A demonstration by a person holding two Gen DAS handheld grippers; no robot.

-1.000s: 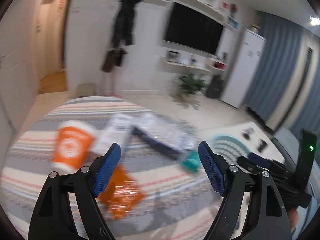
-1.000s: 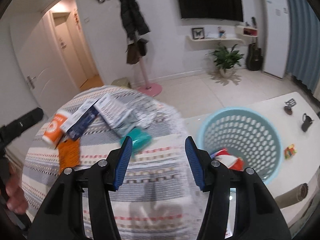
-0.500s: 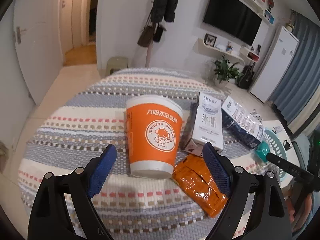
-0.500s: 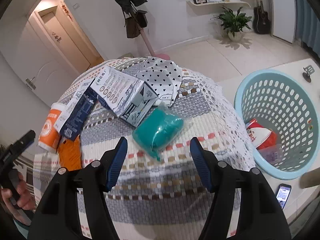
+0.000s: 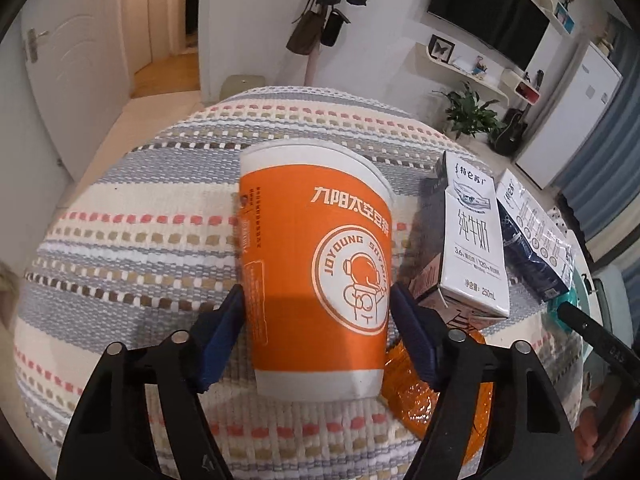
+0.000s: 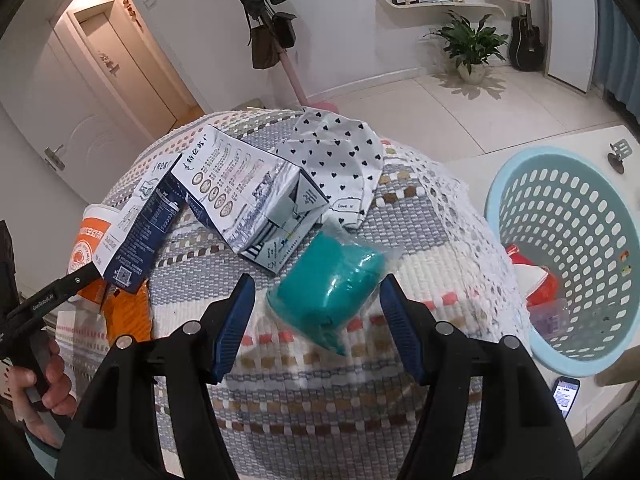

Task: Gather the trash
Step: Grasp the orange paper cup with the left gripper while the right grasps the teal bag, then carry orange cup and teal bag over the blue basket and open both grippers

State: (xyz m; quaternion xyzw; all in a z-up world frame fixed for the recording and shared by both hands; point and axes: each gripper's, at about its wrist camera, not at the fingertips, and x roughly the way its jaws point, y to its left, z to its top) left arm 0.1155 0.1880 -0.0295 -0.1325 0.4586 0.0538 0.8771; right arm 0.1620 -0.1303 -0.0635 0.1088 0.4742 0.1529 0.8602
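- Left gripper [image 5: 316, 332] fingers straddle the cup [image 5: 316, 264], probably touching — light, crushable; squeeze low, near its base.
- Right gripper [image 6: 318, 322] fingers wide around the teal wad [image 6: 330, 288] — soft, slippery.

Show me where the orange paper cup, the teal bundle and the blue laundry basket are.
orange paper cup [image 5: 316, 280]: left wrist view, on its orange printed side wall.
teal bundle [image 6: 328, 284]: right wrist view, on the middle of its wrapped body.
blue laundry basket [image 6: 576, 216]: right wrist view, on its perforated inner wall.
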